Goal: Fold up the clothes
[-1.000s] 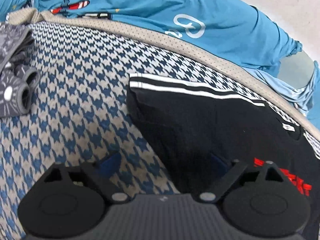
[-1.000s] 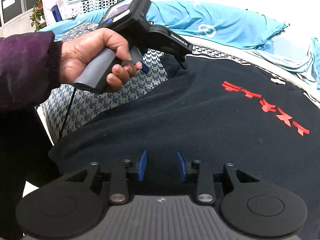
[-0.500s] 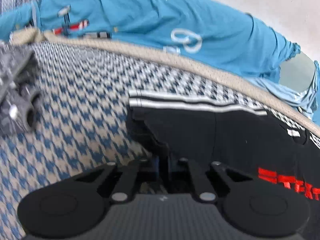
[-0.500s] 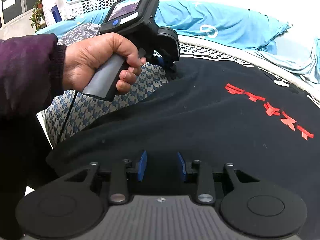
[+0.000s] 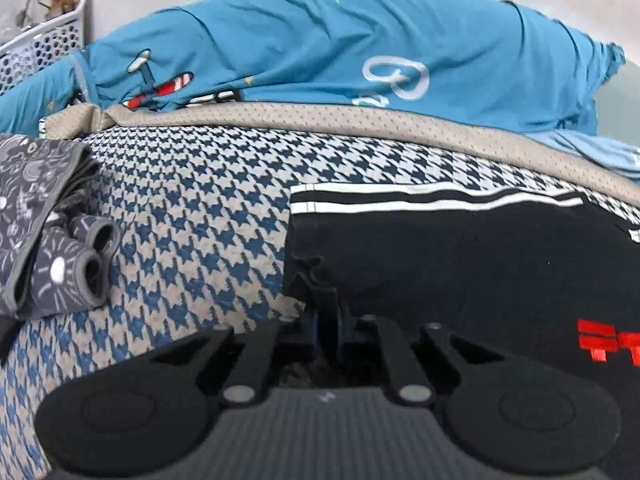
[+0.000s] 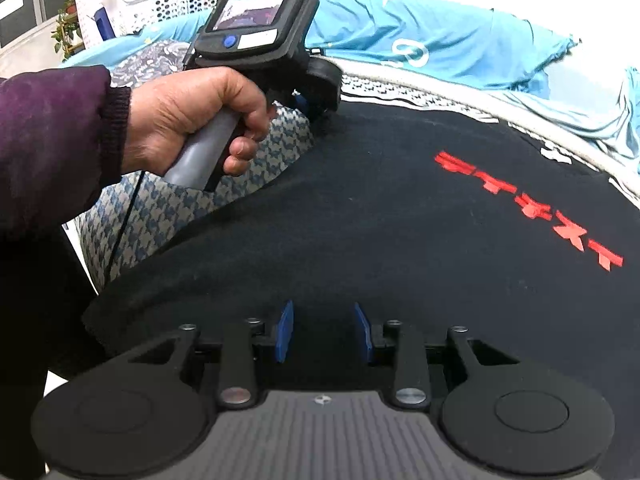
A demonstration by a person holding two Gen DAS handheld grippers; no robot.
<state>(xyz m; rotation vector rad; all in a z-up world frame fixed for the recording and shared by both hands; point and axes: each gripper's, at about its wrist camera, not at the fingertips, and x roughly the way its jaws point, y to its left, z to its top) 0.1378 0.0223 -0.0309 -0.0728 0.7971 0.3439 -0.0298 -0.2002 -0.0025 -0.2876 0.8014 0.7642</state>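
Observation:
A black sweatshirt [image 5: 460,264] with red lettering and white stripes lies spread on the houndstooth bed cover [image 5: 192,220]. My left gripper [image 5: 328,312] is shut on the sweatshirt's left edge, and a pinch of black cloth rises between its pads. In the right wrist view a person's hand [image 6: 180,120] holds that left gripper [image 6: 316,108] at the far left edge of the sweatshirt [image 6: 380,220]. My right gripper [image 6: 323,330] sits at the near hem. Its blue pads stand a little apart, and black cloth fills the gap between them.
A folded grey patterned garment [image 5: 44,232] lies at the left on the cover. Blue bedding [image 5: 320,48] is heaped along the far side behind a beige border. A white perforated basket [image 6: 172,0] stands beyond the bed. The bed's near left corner drops off beside the purple sleeve [image 6: 48,140].
My left gripper went from wide open over the sweatshirt's left edge to shut on it, and it rolled somewhat. The right gripper has kept still.

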